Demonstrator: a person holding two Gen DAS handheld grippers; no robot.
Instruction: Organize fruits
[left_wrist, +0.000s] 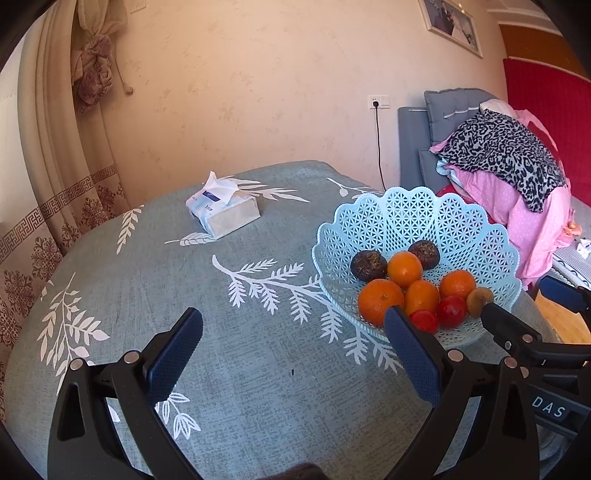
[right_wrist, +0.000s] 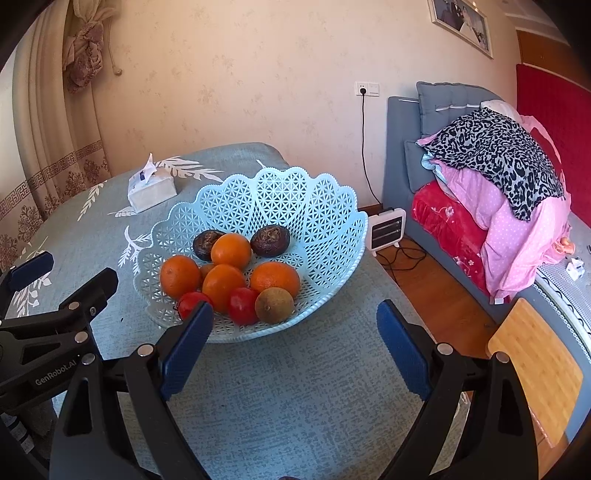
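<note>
A light blue lattice fruit basket (right_wrist: 280, 199) stands on the table; it also shows in the left wrist view (left_wrist: 402, 218). It holds several oranges (right_wrist: 275, 277), two dark round fruits (right_wrist: 270, 240), two small red fruits (right_wrist: 242, 305) and a brown fruit (right_wrist: 274, 305). My right gripper (right_wrist: 295, 325) is open and empty just in front of the basket. My left gripper (left_wrist: 293, 325) is open and empty over the tablecloth, left of the basket, its right finger in front of the oranges (left_wrist: 380, 301).
A tissue pack (left_wrist: 221, 212) lies on the far side of the grey-blue leaf-print tablecloth (left_wrist: 258, 369). A grey sofa with piled clothes (right_wrist: 498, 177), a small white heater (right_wrist: 386, 229) and a wooden stool (right_wrist: 535, 365) stand right of the table.
</note>
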